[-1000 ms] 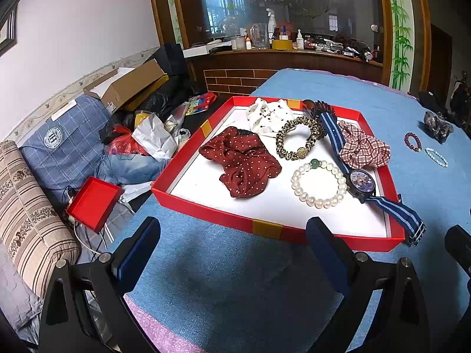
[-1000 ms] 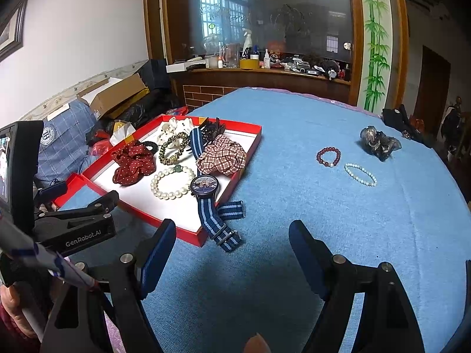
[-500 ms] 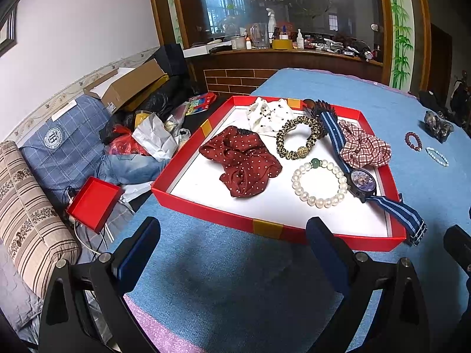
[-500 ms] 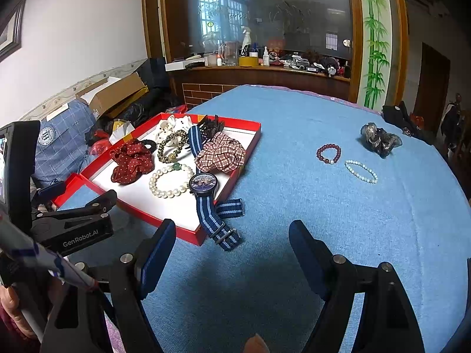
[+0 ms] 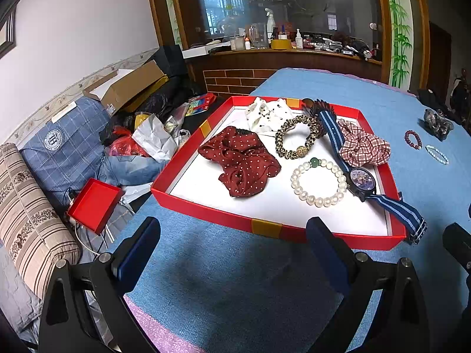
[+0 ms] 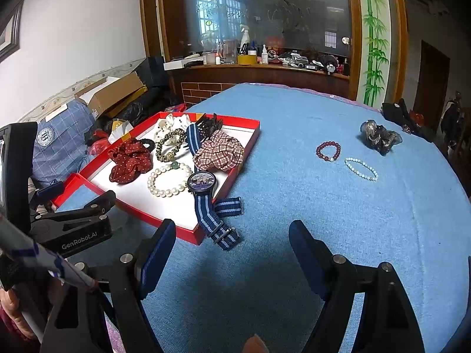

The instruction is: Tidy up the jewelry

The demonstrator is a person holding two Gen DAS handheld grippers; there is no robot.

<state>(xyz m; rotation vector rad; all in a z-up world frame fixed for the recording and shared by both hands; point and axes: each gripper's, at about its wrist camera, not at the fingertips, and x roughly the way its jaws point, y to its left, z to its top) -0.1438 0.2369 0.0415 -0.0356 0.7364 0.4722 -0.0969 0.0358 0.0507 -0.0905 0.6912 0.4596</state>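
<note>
I hold my left gripper point(image 5: 232, 235) and right gripper point(image 6: 231, 239) wide and empty over the blue cloth-covered counter point(image 6: 323, 206), near the red cardboard tray point(image 5: 206, 209) of jewelry.

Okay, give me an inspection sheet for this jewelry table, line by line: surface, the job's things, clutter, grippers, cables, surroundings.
Surface: blue tablecloth covers the table.
Job's things: red tray holds three scrunchies, a leopard hair tie, a pearl bracelet and a watch whose strap hangs over the rim. Outside it lie a dark red bracelet, a pale bead bracelet and a grey scrunchie.
Clutter: nothing seen on the cloth besides these.
Grippers: left gripper and right gripper both open, holding nothing.
Cables: white cable beside the table.
Surroundings: bags, cardboard box, cushions, crowded counter.
</note>
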